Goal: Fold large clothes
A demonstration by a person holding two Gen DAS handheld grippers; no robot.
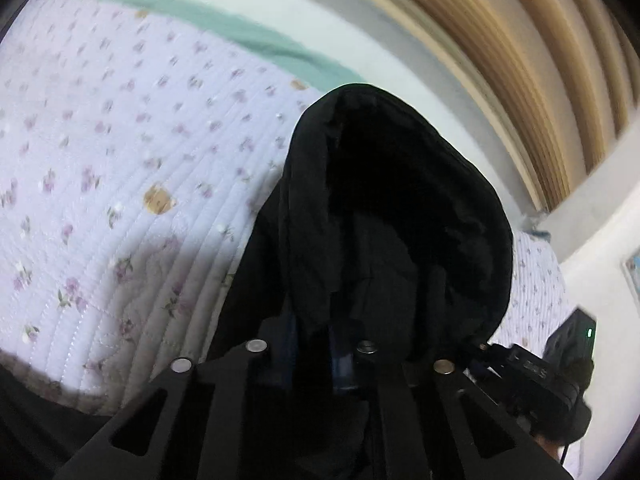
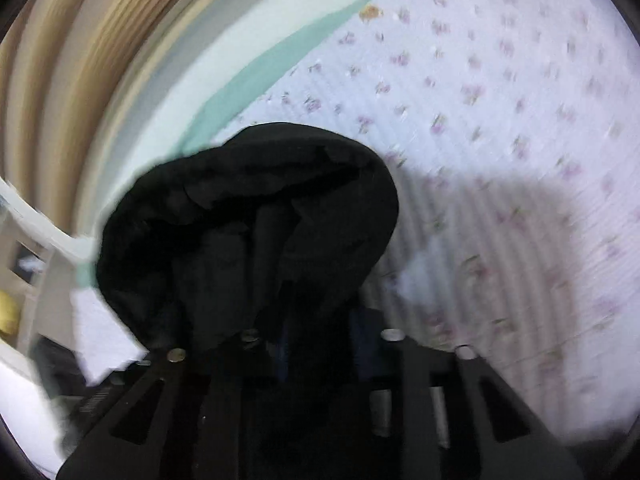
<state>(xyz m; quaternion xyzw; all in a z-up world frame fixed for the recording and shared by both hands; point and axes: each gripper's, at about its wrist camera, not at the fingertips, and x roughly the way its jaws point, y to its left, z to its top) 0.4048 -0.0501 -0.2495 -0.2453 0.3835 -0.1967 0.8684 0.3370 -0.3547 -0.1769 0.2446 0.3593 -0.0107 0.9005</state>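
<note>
We have the black garment (image 1: 384,216) bunched up in front of both claws, lifted above the bed (image 1: 120,140) with its quilted floral cover. The left claw (image 1: 312,344) looks clamped on a thick wad of the fabric, which drapes over and hides its fingertips; the right claw (image 2: 316,334) appears clamped on the same garment (image 2: 248,216) in the same way, though the dark cloth covers the jaws, so we judge this from how it hangs. The stuff looks soft, limp and fairly heavy — it sags in deep folds and will not hold a shape. We would want holds at an edge or seam rather than a mid-cloth bunch — layers in a wad can slide apart.
</note>
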